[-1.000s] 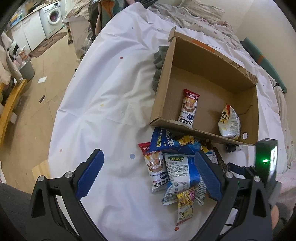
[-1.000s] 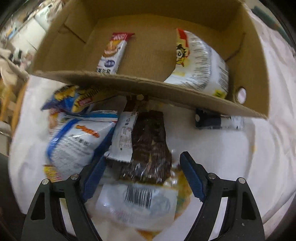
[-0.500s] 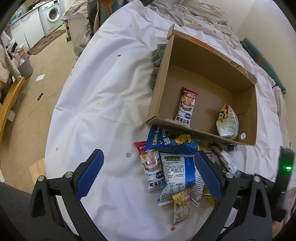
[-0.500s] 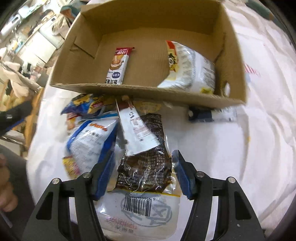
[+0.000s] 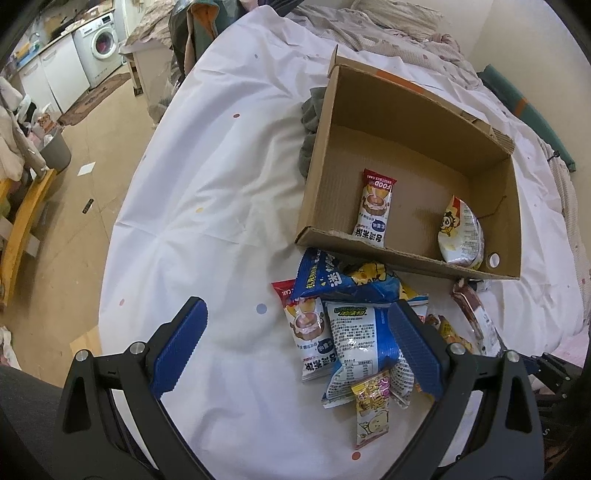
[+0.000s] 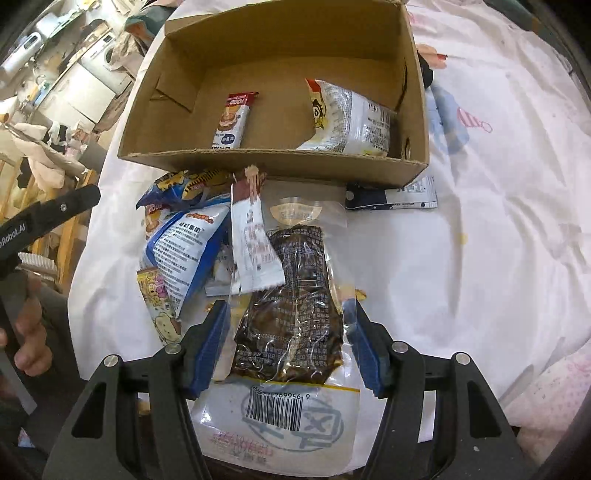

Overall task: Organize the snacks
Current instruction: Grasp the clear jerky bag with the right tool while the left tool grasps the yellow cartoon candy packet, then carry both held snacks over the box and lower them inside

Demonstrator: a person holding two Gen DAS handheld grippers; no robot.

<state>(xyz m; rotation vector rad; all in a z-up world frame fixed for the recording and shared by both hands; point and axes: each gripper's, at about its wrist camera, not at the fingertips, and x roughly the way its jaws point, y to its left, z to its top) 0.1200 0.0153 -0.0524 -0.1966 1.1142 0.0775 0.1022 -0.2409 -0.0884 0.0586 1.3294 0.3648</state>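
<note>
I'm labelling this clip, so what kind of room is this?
Probably a lived-in home: the snacks sit on a white bedsheet with rumpled bedding behind, and a washing machine stands across the floor.

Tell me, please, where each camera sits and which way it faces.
Left wrist: on the left gripper, tilted down at the snack pile and box; open jaws show.
Right wrist: on the right gripper, down over the dark packet gripped in its jaws; a hand shows at left.
Shared: box, pile.
</note>
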